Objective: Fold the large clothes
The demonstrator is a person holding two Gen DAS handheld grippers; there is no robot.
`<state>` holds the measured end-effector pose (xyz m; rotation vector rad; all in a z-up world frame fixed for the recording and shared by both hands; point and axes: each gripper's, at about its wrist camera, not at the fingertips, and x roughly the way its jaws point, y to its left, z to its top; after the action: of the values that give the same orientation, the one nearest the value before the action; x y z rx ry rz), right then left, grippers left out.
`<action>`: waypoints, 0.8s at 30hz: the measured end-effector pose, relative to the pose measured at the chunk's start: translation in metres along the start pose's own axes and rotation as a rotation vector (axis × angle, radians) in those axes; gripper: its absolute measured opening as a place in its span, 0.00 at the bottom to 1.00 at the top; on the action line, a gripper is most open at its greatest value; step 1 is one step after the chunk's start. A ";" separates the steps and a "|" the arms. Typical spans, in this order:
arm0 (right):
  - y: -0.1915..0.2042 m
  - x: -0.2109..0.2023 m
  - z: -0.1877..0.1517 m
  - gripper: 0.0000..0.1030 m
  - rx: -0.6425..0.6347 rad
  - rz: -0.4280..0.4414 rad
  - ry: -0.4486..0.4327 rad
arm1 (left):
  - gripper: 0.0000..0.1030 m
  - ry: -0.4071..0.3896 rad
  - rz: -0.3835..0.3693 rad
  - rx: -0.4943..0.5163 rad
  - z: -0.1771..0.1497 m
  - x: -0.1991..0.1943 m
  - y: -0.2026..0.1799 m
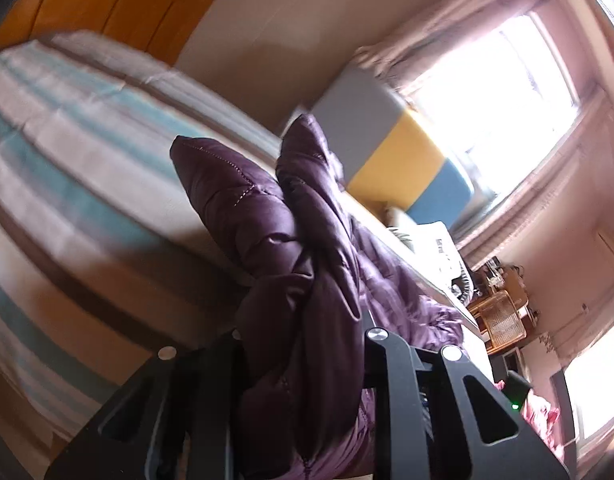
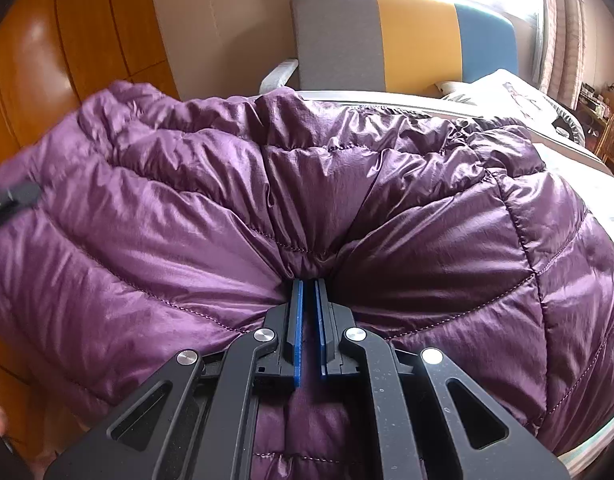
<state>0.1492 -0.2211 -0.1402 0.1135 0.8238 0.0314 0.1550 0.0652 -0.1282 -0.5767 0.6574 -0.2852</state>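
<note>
A purple quilted down jacket (image 2: 227, 208) fills the right wrist view, bunched and lifted over the bed. My right gripper (image 2: 309, 284) is shut on a pinched fold of the jacket, its blue pads (image 2: 297, 320) close together. In the left wrist view the same jacket (image 1: 299, 280) hangs in folds over my left gripper (image 1: 303, 344); its fingertips are buried in the fabric, which is bunched between the two black arms. The left gripper looks shut on the jacket.
A bed with a striped teal, white and brown cover (image 1: 67, 168) lies under the jacket. A grey, yellow and blue headboard (image 2: 407, 36) stands behind. A pillow (image 2: 503, 92), a wooden wardrobe (image 2: 59, 40), a bright window (image 1: 495, 92) and a wicker chair (image 1: 499, 320) are around.
</note>
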 end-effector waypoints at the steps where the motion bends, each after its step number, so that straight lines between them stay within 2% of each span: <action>1: 0.000 0.000 -0.001 0.06 0.002 -0.001 -0.003 | 0.20 -0.013 -0.007 0.015 0.001 -0.002 -0.005; 5: -0.003 -0.003 -0.001 0.06 0.015 0.008 -0.010 | 0.20 -0.063 -0.043 0.043 -0.003 -0.007 -0.019; 9: -0.020 -0.027 0.000 0.06 0.086 0.079 -0.065 | 0.20 -0.061 -0.032 0.024 0.001 -0.008 -0.016; 11: -0.027 -0.036 0.000 0.06 0.097 0.058 -0.085 | 0.20 -0.059 -0.038 0.012 0.005 -0.008 -0.014; 15: -0.034 -0.021 -0.004 0.06 0.083 0.060 -0.022 | 0.19 -0.067 -0.051 0.024 0.003 -0.007 -0.025; 18: -0.039 -0.018 -0.006 0.06 0.106 0.091 -0.026 | 0.19 -0.078 -0.075 0.050 0.004 -0.012 -0.042; 20: -0.053 -0.030 -0.006 0.06 0.179 0.150 -0.061 | 0.19 -0.087 -0.083 0.070 0.005 -0.014 -0.053; 24: -0.080 -0.067 -0.008 0.07 0.223 0.093 -0.182 | 0.20 -0.109 -0.112 0.120 0.005 -0.017 -0.081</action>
<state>0.0961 -0.3048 -0.1054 0.3599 0.6375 0.0160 0.1400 0.0090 -0.0693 -0.5106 0.4997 -0.3923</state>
